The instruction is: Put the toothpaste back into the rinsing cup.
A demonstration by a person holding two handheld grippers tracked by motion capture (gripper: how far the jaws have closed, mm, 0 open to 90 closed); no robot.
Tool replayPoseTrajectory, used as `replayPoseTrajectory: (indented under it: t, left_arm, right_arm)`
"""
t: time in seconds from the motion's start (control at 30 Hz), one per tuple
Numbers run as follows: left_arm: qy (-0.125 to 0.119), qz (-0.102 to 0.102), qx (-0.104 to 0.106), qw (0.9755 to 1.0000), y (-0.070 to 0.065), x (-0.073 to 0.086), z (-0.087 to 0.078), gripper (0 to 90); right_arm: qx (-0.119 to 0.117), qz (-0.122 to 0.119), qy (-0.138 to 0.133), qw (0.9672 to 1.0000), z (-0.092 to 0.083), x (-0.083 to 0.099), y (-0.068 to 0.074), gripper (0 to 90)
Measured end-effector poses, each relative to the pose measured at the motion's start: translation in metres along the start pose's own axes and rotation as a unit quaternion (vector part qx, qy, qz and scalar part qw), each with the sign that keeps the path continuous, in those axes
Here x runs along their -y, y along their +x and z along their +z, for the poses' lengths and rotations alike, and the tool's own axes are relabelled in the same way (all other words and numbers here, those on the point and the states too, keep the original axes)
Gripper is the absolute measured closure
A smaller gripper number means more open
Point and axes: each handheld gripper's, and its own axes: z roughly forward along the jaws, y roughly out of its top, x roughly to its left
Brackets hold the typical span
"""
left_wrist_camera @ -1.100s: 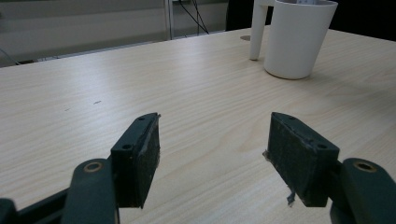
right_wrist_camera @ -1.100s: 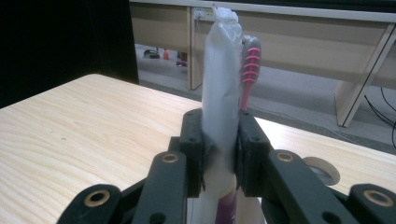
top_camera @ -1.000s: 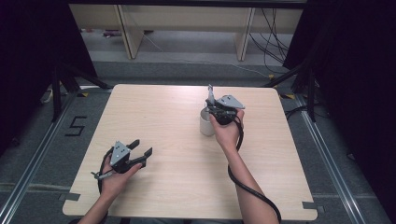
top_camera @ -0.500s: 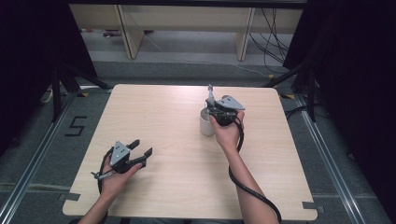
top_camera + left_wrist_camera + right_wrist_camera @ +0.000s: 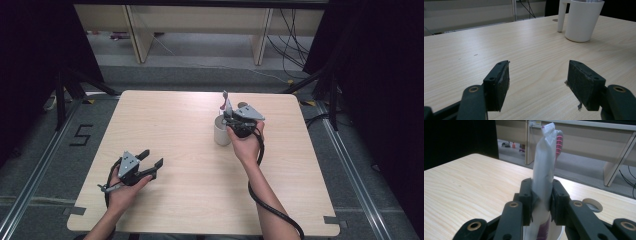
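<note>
A white cup (image 5: 221, 135) stands right of the table's middle; in the left gripper view the same cup (image 5: 584, 21) is seen far off with its handle. A white and purple tube (image 5: 543, 170) stands upright in the cup, with a pink-striped toothbrush (image 5: 559, 145) just behind it. My right gripper (image 5: 541, 202) is shut on the tube above the cup's rim, its pads pressing the tube's sides. Seen from above, the right gripper (image 5: 229, 116) reaches the tube (image 5: 226, 102) from the right. My left gripper (image 5: 152, 158) rests open near the front left, nothing between its jaws (image 5: 537, 80).
The light wooden table (image 5: 175, 120) is bare around the left hand. A small round ring (image 5: 593, 205) lies flat just behind the cup. Beyond the far edge are shelf legs, cables and black curtains at both sides.
</note>
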Motion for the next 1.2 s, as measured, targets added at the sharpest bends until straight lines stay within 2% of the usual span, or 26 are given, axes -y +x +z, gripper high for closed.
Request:
replayPoseTrajectory:
  t: [0.03,0.07,0.17,0.2,0.37,0.4,0.5,0.6,0.67,0.7,0.77,0.87,0.93,0.97,1.03,1.1,1.13,1.2]
  left_arm:
    - [0.000,0.000,0.000,1.0000,0.0000,0.0000,0.0000,34.2]
    - [-0.001,0.000,0.000,1.0000,0.0000,0.0000,0.0000,34.2]
    - [0.000,0.000,0.001,1.0000,0.0000,0.0000,0.0001,34.2]
    - [0.000,0.000,0.001,1.0000,0.0000,0.0000,0.0000,34.2]
    - [0.000,0.000,0.000,1.0000,0.0000,0.0000,0.0000,34.2]
    - [0.000,0.000,0.000,1.0000,0.0000,0.0000,0.0000,34.2]
    - [0.000,0.000,0.001,1.0000,0.0001,0.0000,0.0000,34.2]
    - [0.000,0.000,0.000,1.0000,0.0000,0.0000,0.0000,34.2]
    - [-0.001,0.000,0.001,1.0000,0.0000,0.0000,0.0000,34.2]
    - [0.000,0.000,0.001,1.0000,0.0001,0.0000,-0.0001,34.2]
    - [-0.001,0.000,0.000,1.0000,0.0001,0.0000,0.0000,34.2]
    - [0.000,0.000,0.001,1.0000,-0.0002,0.0000,0.0000,34.2]
    - [0.000,0.000,0.001,1.0000,-0.0002,0.0000,0.0001,34.2]
    - [0.000,0.000,0.001,1.0000,-0.0001,0.0000,0.0001,34.2]
    - [0.000,0.000,0.001,1.0000,-0.0001,0.0000,0.0001,34.2]
    - [0.000,0.000,0.001,1.0000,-0.0001,0.0000,0.0001,34.2]
    - [0.000,0.000,0.001,1.0000,-0.0001,0.0000,0.0001,34.2]
    - [0.000,0.000,0.001,1.0000,0.0000,0.0000,0.0001,34.2]
  right_arm:
    - [0.005,0.000,-0.006,1.0000,-0.0002,0.0002,0.0000,74.5]
    - [0.000,0.014,0.003,0.9999,-0.0012,0.0003,0.0015,74.4]
    - [0.001,0.012,0.006,0.9999,-0.0022,0.0003,0.0021,74.0]
    - [0.005,0.003,0.001,1.0000,-0.0020,0.0002,0.0012,73.6]
    - [0.005,0.002,0.003,1.0000,-0.0019,-0.0003,0.0012,71.4]
    - [-0.001,-0.011,0.001,0.9999,-0.0011,-0.0008,-0.0003,71.4]
    - [-0.003,0.000,0.010,0.9999,-0.0018,-0.0008,0.0018,70.9]
    - [0.000,-0.001,0.009,1.0000,-0.0016,-0.0008,0.0024,70.0]
    - [0.004,-0.008,0.006,0.9999,-0.0016,-0.0008,0.0016,68.6]
    - [0.001,0.000,0.008,1.0000,-0.0014,-0.0007,0.0026,67.7]
    - [0.004,-0.012,0.003,0.9999,-0.0013,-0.0007,0.0011,66.7]
    - [0.000,0.001,0.011,0.9999,-0.0017,-0.0008,0.0024,64.7]
    - [0.005,-0.006,0.007,0.9999,-0.0019,-0.0011,0.0007,62.6]
    - [0.001,0.006,0.010,0.9999,-0.0020,-0.0009,0.0014,61.5]
    - [0.001,-0.003,0.011,0.9999,-0.0019,-0.0012,-0.0003,59.9]
    - [0.007,0.001,0.007,0.9999,-0.0021,-0.0013,-0.0003,57.6]
    - [0.001,0.010,0.012,0.9999,-0.0021,-0.0015,0.0009,56.4]
    - [0.006,0.002,0.008,1.0000,-0.0019,-0.0019,0.0000,54.4]
